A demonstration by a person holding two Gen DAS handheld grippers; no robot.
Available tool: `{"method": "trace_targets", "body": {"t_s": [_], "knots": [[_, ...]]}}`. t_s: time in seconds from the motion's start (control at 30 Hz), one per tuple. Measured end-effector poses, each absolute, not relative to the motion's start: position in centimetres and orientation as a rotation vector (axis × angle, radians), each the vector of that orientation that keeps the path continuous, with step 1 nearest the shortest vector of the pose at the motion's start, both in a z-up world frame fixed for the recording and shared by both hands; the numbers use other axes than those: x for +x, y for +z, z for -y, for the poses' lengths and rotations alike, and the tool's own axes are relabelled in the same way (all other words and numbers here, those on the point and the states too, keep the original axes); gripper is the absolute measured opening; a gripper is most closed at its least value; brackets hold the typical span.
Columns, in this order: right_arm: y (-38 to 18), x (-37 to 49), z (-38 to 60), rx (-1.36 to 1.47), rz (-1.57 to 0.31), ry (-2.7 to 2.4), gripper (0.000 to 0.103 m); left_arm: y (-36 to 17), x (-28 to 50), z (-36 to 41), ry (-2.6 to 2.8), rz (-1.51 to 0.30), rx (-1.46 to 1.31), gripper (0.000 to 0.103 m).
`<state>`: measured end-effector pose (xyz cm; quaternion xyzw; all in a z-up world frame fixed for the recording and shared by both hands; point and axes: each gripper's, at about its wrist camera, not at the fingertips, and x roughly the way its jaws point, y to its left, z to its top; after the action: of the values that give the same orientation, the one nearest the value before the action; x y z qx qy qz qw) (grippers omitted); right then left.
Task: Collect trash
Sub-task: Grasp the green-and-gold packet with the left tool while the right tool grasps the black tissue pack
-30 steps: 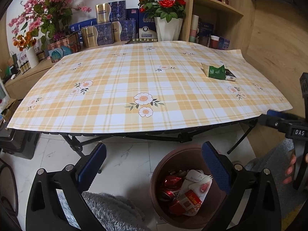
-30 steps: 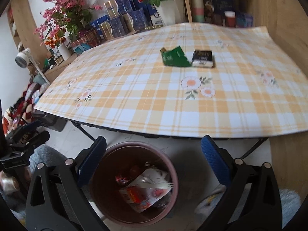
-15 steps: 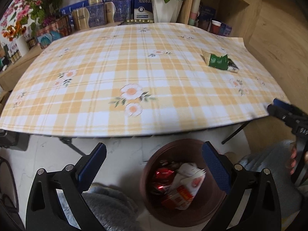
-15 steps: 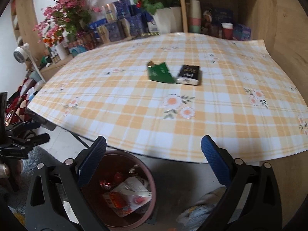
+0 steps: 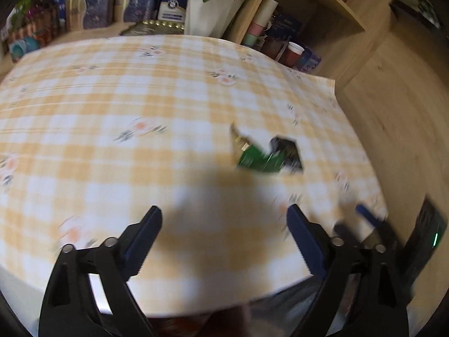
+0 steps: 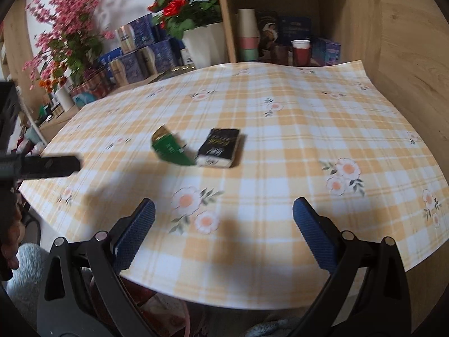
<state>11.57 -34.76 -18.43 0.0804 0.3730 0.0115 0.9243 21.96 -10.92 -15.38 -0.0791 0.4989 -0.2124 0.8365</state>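
Lying side by side and touching on the yellow-checked flowered tablecloth [image 6: 280, 146], the crumpled green wrapper [image 6: 171, 151] and black packet [image 6: 220, 147] blur in the left view. The left gripper [image 5: 224, 219], jaws apart and empty, has just been closing slightly; the right gripper [image 6: 224, 210] gapes empty. The table edge hides most of the brown bin [image 6: 179, 311].

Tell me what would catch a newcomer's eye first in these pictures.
Probably the two bits of trash alone mid-table on the yellow plaid tablecloth: a green wrapper touching a black packet on its right. Next, the red roses in a white pot behind the table's far edge. Both open grippers, left and right, hang empty over the near edge.
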Motion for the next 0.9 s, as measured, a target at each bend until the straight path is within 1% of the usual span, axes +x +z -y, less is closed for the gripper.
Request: {"method": "trace_targets", "body": {"t_s": [0.2, 0.3, 0.37, 0.47, 0.57, 0.6, 0.67, 0.7, 0.77, 0.8, 0.9], "knots": [[-18.7, 12.3, 36.8, 0.186, -0.766, 0.006, 0.097, -16.7, 27.4, 15.2, -0.432, -1.111, -0.259, 0.083], [-18.8, 12.5, 37.8, 0.22, -0.762, -0.001, 0.097, -18.2, 29.6, 16.1, -0.402, -1.154, -0.304, 0.078], [-19.0, 12.7, 38.2, 0.241, -0.763, -0.001, 0.097, -19.2, 30.9, 16.4, -0.372, -1.173, -0.317, 0.077], [-19.3, 12.9, 38.5, 0.247, -0.768, -0.002, 0.096, -20.2, 31.9, 16.8, -0.352, -1.193, -0.338, 0.076], [-19.7, 13.2, 38.7, 0.249, -0.779, -0.008, 0.096, -20.8, 32.2, 17.4, -0.359, -1.198, -0.326, 0.073], [-19.8, 13.3, 38.8, 0.253, -0.782, -0.01, 0.096, -20.8, 32.1, 17.7, -0.361, -1.182, -0.297, 0.07], [-20.1, 13.6, 38.9, 0.272, -0.79, -0.009, 0.094, -20.8, 31.7, 18.1, -0.36, -1.169, -0.242, 0.054], [-20.2, 13.6, 39.0, 0.28, -0.792, -0.007, 0.092, -20.9, 31.3, 18.1, -0.363, -1.17, -0.223, 0.035], [-20.3, 13.8, 39.0, 0.287, -0.796, -0.004, 0.092, -20.9, 30.8, 18.1, -0.38, -1.161, -0.198, 0.031], [-20.5, 14.0, 39.0, 0.293, -0.799, -0.005, 0.091, -20.8, 30.3, 17.9, -0.387, -1.149, -0.174, 0.024], [-20.6, 14.5, 38.9, 0.301, -0.804, -0.004, 0.09, -20.2, 29.0, 17.3, -0.411, -1.106, -0.118, 0.024]]}}
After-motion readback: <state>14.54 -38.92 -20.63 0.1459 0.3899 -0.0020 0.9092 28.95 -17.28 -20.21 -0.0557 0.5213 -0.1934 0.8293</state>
